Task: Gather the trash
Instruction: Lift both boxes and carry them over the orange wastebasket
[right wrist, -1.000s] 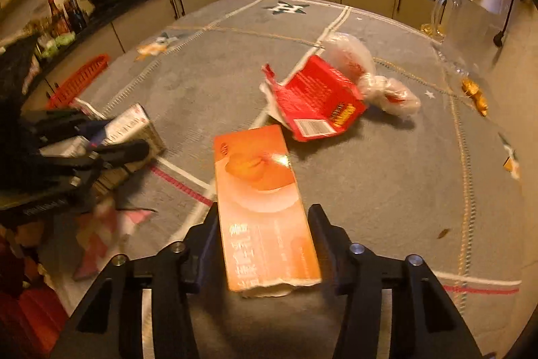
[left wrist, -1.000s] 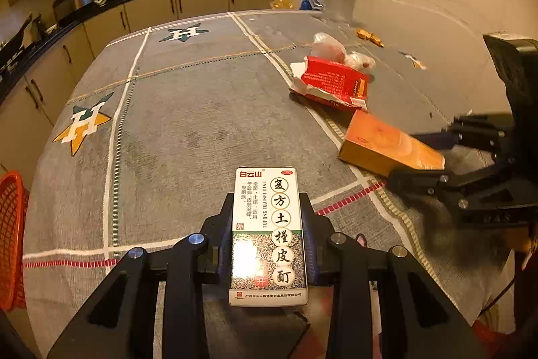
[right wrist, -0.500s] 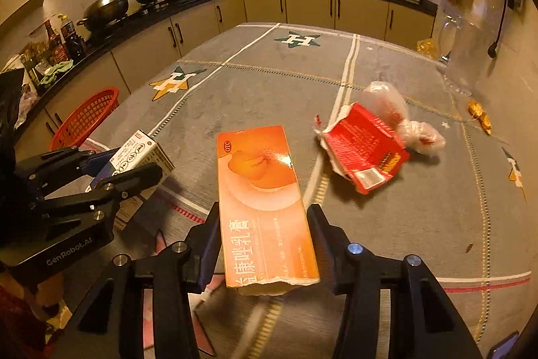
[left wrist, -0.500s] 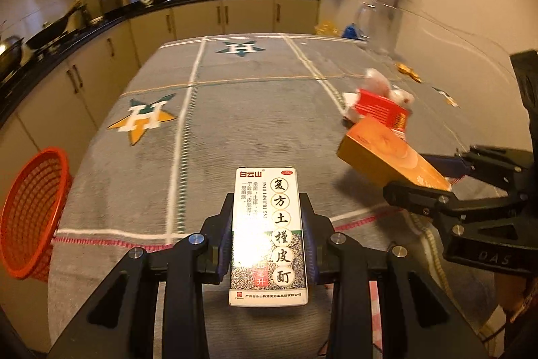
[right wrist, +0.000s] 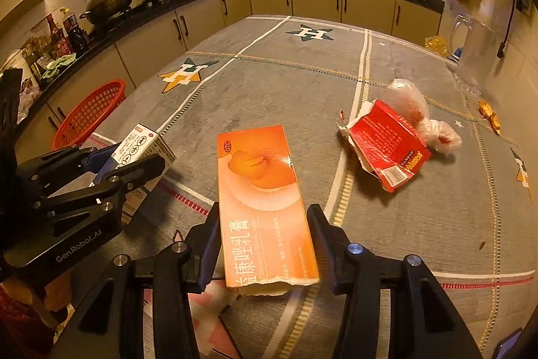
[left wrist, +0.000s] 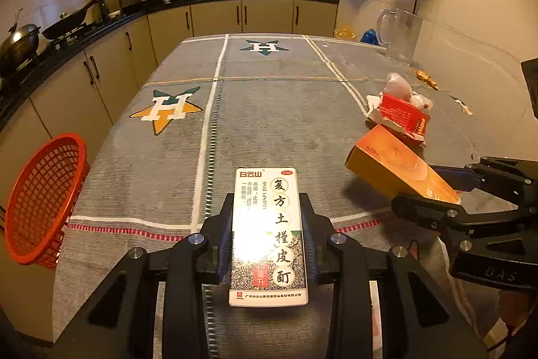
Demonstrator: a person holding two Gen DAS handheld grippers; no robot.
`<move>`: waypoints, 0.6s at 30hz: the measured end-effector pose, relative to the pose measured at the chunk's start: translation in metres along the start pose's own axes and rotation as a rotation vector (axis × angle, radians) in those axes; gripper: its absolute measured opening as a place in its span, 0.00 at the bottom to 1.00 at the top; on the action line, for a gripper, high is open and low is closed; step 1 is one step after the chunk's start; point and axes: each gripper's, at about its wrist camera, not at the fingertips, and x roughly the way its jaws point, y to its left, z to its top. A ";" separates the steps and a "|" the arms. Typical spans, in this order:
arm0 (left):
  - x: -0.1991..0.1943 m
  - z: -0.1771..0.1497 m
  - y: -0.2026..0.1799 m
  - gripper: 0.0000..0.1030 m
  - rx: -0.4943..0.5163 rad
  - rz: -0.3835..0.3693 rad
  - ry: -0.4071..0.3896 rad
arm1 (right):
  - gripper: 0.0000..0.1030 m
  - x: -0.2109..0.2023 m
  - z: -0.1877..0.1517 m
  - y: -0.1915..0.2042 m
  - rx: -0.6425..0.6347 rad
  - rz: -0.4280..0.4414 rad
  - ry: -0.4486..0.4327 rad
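Observation:
My left gripper (left wrist: 267, 211) is shut on a white medicine box (left wrist: 268, 234) with Chinese print, held above the table's near end. My right gripper (right wrist: 264, 217) is shut on a long orange ointment box (right wrist: 264, 207). In the left wrist view that orange box (left wrist: 396, 167) and the right gripper (left wrist: 447, 190) hang at the right. The right wrist view shows the white box (right wrist: 143, 150) in the left gripper (right wrist: 134, 164) at the left. A torn red carton (right wrist: 386, 143) and a crumpled plastic bag (right wrist: 420, 113) lie on the table. A red mesh basket (left wrist: 40, 201) hangs off the table's left edge.
The table carries a grey cloth (left wrist: 269, 110) with star emblems. Small orange scraps (right wrist: 489, 120) lie near the right wall, and a clear jug (left wrist: 398, 32) stands at the far right corner. Cabinets and a counter with pots (right wrist: 107, 0) run along the left and far sides.
Both grippers have drawn back toward the table's near end and tipped up, each keeping its box. The red basket has come into fuller view at the left.

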 end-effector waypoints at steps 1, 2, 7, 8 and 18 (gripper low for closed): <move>0.000 0.000 0.001 0.32 -0.003 0.004 -0.002 | 0.52 0.000 0.000 0.001 -0.002 0.001 0.001; -0.001 0.000 0.002 0.32 -0.005 0.004 -0.002 | 0.52 0.001 0.000 0.002 -0.005 0.001 0.001; -0.003 -0.001 0.007 0.32 -0.015 0.012 -0.008 | 0.52 0.000 0.001 0.008 -0.016 0.000 0.001; -0.003 -0.001 0.009 0.32 -0.018 0.016 -0.010 | 0.52 0.000 0.001 0.009 -0.018 0.000 0.000; -0.006 -0.002 0.016 0.32 -0.030 0.028 -0.017 | 0.52 0.000 0.005 0.016 -0.031 0.006 0.002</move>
